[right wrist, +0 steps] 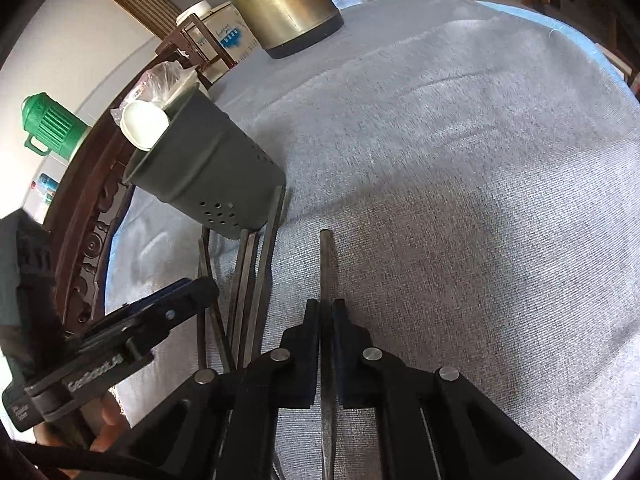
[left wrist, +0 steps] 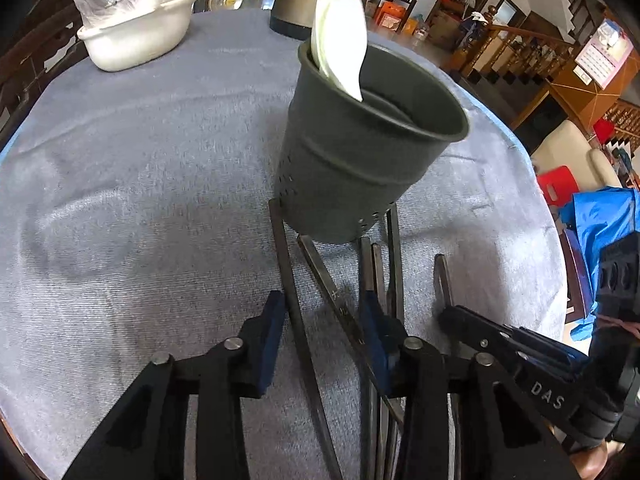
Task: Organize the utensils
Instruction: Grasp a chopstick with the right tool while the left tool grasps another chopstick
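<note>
Chopstick (right wrist: 326, 280) clamped in right gripper (right wrist: 326, 312), beside holder (right wrist: 208, 168).

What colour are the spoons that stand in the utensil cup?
The plastic spoons are white, standing in the dark grey perforated cup; the left wrist view shows them best.

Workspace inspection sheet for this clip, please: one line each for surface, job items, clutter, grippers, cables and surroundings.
Surface: grey-blue cloth covering the table, wrinkled.
Job's things: dark holder cup with white spoons leaning inside; dark chopsticks fanned out on the cloth, far ends at the cup's base.
Clutter: kettle; white basin with a plastic bag.
Grippers: left gripper open over the chopsticks; right gripper shut on one chopstick.
Cables: nothing seen.
Surroundings: green flask, wooden railing, red stool, blue cloth bundle.
</note>
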`<state>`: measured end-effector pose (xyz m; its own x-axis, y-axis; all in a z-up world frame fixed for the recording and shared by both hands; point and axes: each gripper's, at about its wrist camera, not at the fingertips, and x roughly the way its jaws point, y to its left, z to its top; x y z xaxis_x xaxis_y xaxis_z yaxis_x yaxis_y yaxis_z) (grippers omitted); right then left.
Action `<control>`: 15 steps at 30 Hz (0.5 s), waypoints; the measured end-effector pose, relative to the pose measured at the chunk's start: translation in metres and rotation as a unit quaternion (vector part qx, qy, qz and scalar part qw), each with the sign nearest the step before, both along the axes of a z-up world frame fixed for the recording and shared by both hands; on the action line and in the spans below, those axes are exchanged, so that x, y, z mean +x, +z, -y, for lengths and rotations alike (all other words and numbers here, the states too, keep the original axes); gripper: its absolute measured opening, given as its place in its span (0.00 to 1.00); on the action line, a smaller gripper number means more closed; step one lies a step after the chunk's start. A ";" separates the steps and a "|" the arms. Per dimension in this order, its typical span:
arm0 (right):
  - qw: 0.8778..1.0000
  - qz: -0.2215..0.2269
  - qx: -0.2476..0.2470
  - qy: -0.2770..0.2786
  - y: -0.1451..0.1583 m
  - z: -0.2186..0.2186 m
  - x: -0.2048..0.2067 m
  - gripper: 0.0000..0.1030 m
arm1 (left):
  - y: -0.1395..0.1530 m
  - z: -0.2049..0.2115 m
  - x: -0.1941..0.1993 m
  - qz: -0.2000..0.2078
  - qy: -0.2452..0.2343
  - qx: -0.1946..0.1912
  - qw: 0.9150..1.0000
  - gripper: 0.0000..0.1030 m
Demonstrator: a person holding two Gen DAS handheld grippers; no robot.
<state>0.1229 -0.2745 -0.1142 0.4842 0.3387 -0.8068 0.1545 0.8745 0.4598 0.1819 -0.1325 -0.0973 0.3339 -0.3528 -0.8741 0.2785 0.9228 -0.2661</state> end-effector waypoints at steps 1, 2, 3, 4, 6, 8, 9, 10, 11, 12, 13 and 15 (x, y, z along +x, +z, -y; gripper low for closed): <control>1.000 0.001 0.000 0.001 0.000 0.000 0.001 0.07 | -0.001 0.001 0.001 -0.002 0.002 0.000 1.000 0.38; 1.000 0.001 0.000 0.001 0.000 0.001 0.000 0.07 | -0.003 0.001 0.002 -0.004 0.003 0.000 1.000 0.37; 1.000 0.002 0.000 0.001 0.000 0.000 -0.003 0.07 | -0.004 0.001 0.002 -0.005 0.004 0.001 1.000 0.35; 1.000 0.002 -0.001 0.002 0.000 0.000 -0.003 0.07 | -0.004 0.001 0.002 -0.003 0.005 0.001 1.000 0.33; 1.000 0.002 -0.002 0.003 0.000 0.000 -0.003 0.07 | -0.005 0.000 0.003 -0.001 0.006 0.003 1.000 0.30; 1.000 0.003 -0.002 0.003 0.000 0.001 -0.004 0.07 | -0.006 0.000 0.005 0.001 0.010 0.006 1.000 0.23; 1.000 0.003 -0.003 0.003 0.000 0.001 -0.004 0.07 | -0.007 -0.001 0.006 0.002 0.010 0.005 1.000 0.20; 1.000 0.003 -0.004 0.003 0.000 0.001 -0.003 0.07 | -0.007 -0.003 0.007 0.002 0.010 0.001 1.000 0.19; 1.000 0.002 -0.005 0.003 0.000 -0.001 -0.003 0.07 | -0.007 -0.005 0.006 0.001 0.010 -0.003 1.000 0.18; 1.000 0.002 -0.005 0.003 0.000 -0.002 -0.002 0.07 | -0.007 -0.006 0.007 -0.001 0.010 -0.006 1.000 0.16; 1.000 0.001 -0.006 0.003 0.001 -0.002 -0.002 0.07 | -0.006 -0.008 0.007 -0.002 0.009 -0.010 1.000 0.13; 1.000 0.000 -0.008 0.003 0.001 -0.003 -0.001 0.07 | -0.003 -0.013 0.006 0.000 0.007 -0.017 1.000 0.09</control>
